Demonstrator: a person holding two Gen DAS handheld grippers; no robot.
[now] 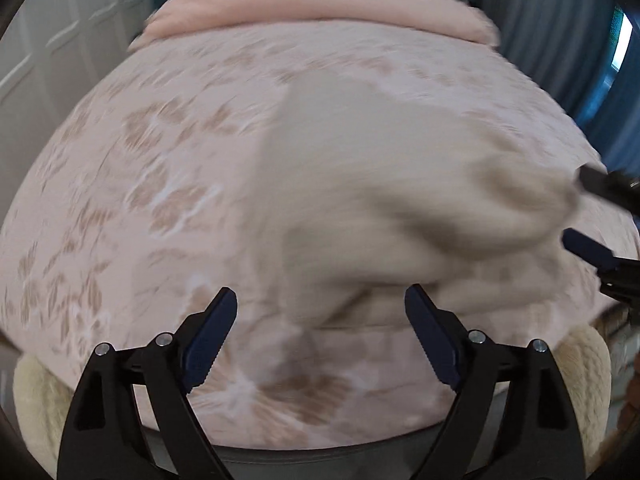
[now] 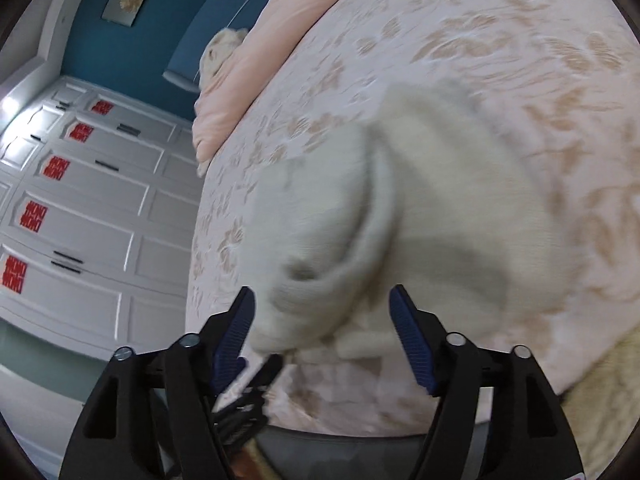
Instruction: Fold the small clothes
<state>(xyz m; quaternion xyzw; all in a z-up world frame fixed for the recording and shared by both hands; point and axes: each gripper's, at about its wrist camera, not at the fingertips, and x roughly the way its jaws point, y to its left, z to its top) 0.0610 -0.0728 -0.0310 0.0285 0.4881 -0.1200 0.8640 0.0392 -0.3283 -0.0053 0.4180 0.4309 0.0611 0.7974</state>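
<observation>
A bed under a pale pink bedspread with a tan leaf pattern (image 1: 132, 184) filled both views, a folded plain pink blanket (image 1: 320, 4) lying across its far end. On the bedspread's near part lay a small cream-coloured fabric garment (image 1: 380, 184), rumpled and motion-blurred. The left gripper (image 1: 320, 336) hung spread apart, empty, at the garment's near edge. The right gripper (image 2: 322, 332) was likewise spread wide, holding nothing.
</observation>
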